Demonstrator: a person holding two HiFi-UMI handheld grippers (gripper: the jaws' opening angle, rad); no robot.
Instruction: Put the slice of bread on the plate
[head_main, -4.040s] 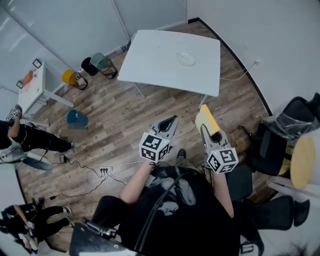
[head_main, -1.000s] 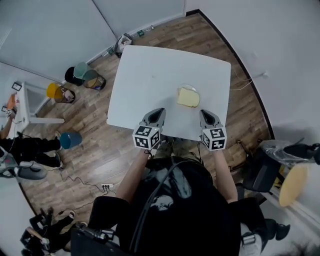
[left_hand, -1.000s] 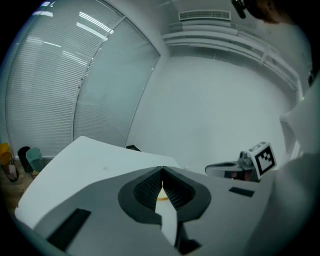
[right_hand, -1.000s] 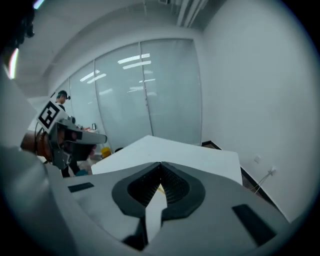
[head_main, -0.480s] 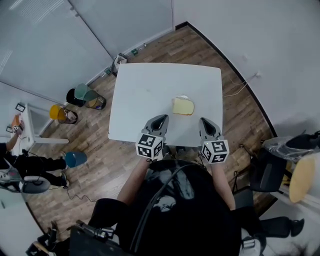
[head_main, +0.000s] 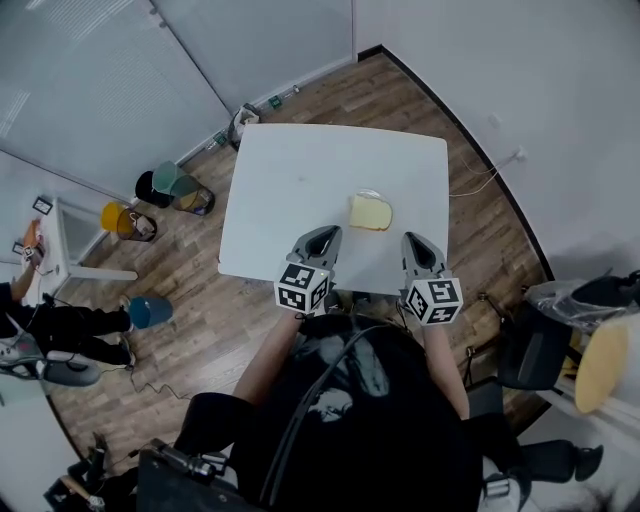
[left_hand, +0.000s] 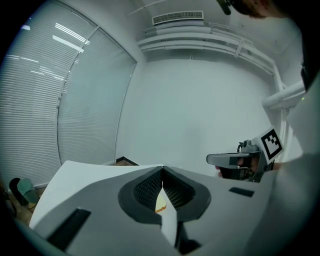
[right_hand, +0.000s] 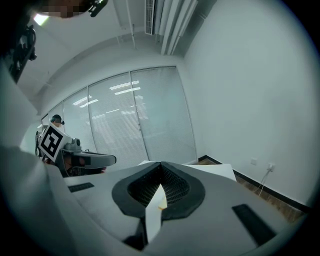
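Note:
The yellow bread slice (head_main: 370, 212) lies on the small pale plate (head_main: 369, 194), right of centre on the white table (head_main: 290, 180). My left gripper (head_main: 328, 233) and right gripper (head_main: 412, 240) hover side by side over the table's near edge, short of the bread, both shut with nothing between the jaws. In the left gripper view the jaws meet in front of the camera at the left gripper (left_hand: 162, 171), and a sliver of bread (left_hand: 161, 204) shows beneath them. The right gripper (right_hand: 161, 166) looks equally shut in its own view.
Coloured bins (head_main: 170, 188) and a yellow bucket (head_main: 118, 220) stand on the wooden floor left of the table. A small white side table (head_main: 60, 240) is at the far left. Dark chairs (head_main: 530, 340) stand to the right. A cable (head_main: 480, 172) runs along the right wall.
Four seconds ago my right gripper carried the bread, far from the table. Now the bread rests on the plate, and both shut, empty grippers have risen slightly over the last second.

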